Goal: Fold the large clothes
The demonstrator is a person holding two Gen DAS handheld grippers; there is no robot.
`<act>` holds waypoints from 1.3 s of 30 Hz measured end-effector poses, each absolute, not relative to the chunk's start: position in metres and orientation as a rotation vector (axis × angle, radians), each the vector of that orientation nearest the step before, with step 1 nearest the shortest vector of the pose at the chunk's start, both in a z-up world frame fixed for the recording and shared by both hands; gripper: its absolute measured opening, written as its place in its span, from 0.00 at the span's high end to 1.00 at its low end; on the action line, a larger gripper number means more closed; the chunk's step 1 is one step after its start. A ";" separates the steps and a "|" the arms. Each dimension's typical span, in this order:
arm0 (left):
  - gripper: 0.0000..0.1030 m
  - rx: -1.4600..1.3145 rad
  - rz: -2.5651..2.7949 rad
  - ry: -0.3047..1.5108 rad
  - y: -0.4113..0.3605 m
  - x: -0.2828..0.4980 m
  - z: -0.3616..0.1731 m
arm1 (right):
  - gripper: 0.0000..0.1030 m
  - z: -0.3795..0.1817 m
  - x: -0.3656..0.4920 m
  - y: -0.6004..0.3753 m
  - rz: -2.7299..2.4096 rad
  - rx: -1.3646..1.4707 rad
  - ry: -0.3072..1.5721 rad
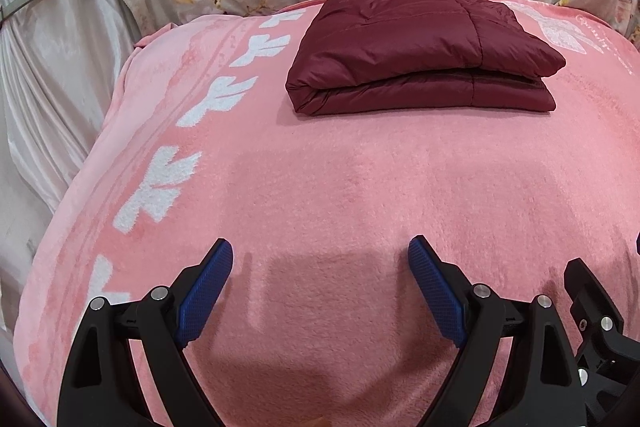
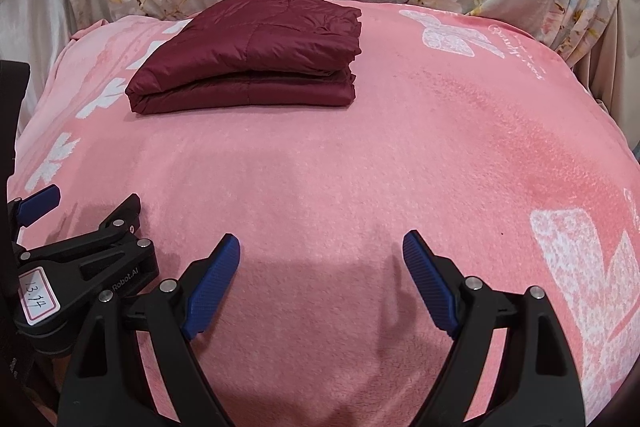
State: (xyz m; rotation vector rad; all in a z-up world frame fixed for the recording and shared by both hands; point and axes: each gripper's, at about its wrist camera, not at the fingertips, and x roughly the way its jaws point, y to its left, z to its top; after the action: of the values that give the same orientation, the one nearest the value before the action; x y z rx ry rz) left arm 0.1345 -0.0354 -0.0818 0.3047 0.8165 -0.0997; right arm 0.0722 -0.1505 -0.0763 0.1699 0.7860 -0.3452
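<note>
The dark red quilted jacket [image 1: 424, 55], folded into a thick rectangle, lies on the far part of the pink fleece blanket [image 1: 340, 187], long axis left-right. Both the left claw [image 1: 320, 259] and right claw [image 2: 321, 253] are wide open, empty, well apart from it; the left seems nearer.

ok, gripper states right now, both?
Left gripper: open, holding nothing, over the pink blanket.
Right gripper: open, holding nothing; the folded jacket lies apart from both.
</note>
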 end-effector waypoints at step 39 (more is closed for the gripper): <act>0.19 0.311 -0.110 0.790 -0.040 0.130 -0.080 | 0.21 -0.075 0.072 -0.152 -0.360 0.176 0.785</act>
State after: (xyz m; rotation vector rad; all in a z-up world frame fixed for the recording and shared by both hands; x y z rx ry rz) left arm 0.1302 -0.0403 -0.0796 0.3107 0.7898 -0.1099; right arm 0.0724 -0.1524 -0.0747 0.1755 0.7850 -0.3599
